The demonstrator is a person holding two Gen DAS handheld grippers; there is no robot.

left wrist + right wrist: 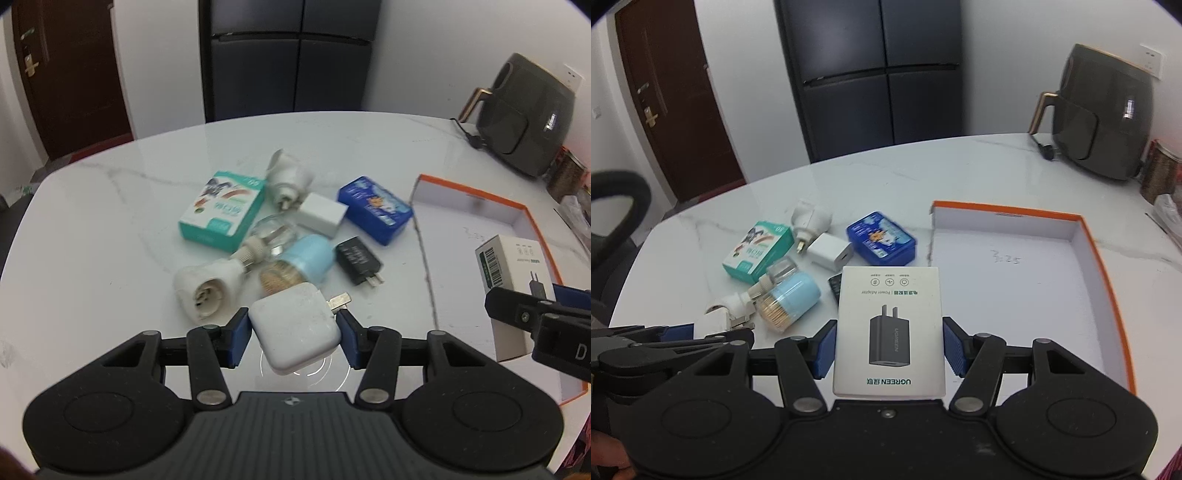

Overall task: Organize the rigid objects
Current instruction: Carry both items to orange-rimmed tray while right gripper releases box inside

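"UGREEN", "Power Adapter" on adapter box (pixel 889 332)

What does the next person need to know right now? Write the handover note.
Left tool: shut on the white charger, lifted off the table.
Right tool: shut on the white adapter box, held above the table near the orange tray.
Tray: nothing inside it yet.
Still in the pile: green box, blue box, small white cube charger, black charger, toothpick jar, two white plug-in units, one with a clear bottle.
Left: put both held items in the tray, then the pile.
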